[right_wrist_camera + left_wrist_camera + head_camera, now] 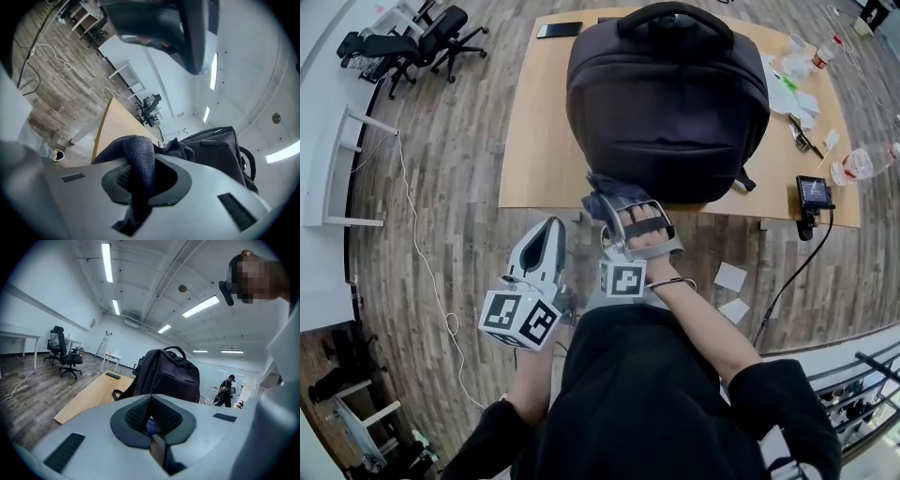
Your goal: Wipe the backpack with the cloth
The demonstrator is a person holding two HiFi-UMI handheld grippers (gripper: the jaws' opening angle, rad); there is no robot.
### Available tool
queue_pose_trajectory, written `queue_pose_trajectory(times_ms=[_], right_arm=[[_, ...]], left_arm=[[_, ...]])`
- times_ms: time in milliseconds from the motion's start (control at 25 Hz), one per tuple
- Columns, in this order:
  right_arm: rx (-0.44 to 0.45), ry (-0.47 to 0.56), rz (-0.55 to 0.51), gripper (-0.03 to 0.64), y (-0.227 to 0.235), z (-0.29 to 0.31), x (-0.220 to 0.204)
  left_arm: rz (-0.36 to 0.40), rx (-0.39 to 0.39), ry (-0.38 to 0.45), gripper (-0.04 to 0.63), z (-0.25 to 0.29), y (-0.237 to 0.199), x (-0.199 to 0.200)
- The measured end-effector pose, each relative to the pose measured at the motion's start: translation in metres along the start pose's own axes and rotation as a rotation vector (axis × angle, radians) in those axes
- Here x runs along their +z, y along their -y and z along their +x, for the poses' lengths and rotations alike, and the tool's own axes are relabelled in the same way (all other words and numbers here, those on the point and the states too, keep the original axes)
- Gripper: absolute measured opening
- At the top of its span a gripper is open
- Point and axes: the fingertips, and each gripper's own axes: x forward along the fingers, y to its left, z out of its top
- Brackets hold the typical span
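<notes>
- One wooden counter [534, 141] carries the black backpack [666, 103].
- Left tool [549, 230], jaws together, hangs beyond the counter's near edge.
- Right tool [630, 214] is clamped on the dark cloth [602, 199], right at the backpack's near side.

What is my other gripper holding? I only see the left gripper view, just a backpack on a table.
Observer: The right gripper is shut on a dark cloth.
Operator: Is it close to wiping yet?
Observer: In the head view the cloth sits at the backpack's near edge; whether they touch, I can't tell.
Operator: Anything on the table I can't see?
Observer: A plastic bottle lies at the table's right end.
</notes>
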Motion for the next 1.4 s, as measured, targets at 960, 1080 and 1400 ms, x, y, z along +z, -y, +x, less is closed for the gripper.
queue_pose_trajectory(times_ms=[960, 1080, 1400], right_arm=[[0.175, -0.186, -0.122, 0.037, -0.112, -0.027, -0.176], [0.149, -0.222, -0.099, 0.037, -0.099, -0.039, -0.206], [0.149, -0.215, -0.142, 0.037, -0.064, -0.066, -0.221]], left_arm=[[0.024, -0.066, -0.067, 0.015, 0.017, 0.026, -0.019], [0.026, -0.089, -0.074, 0.015, 0.023, 0.032, -0.021], [0.032, -0.112, -0.083, 0.015, 0.034, 0.039, -0.022]])
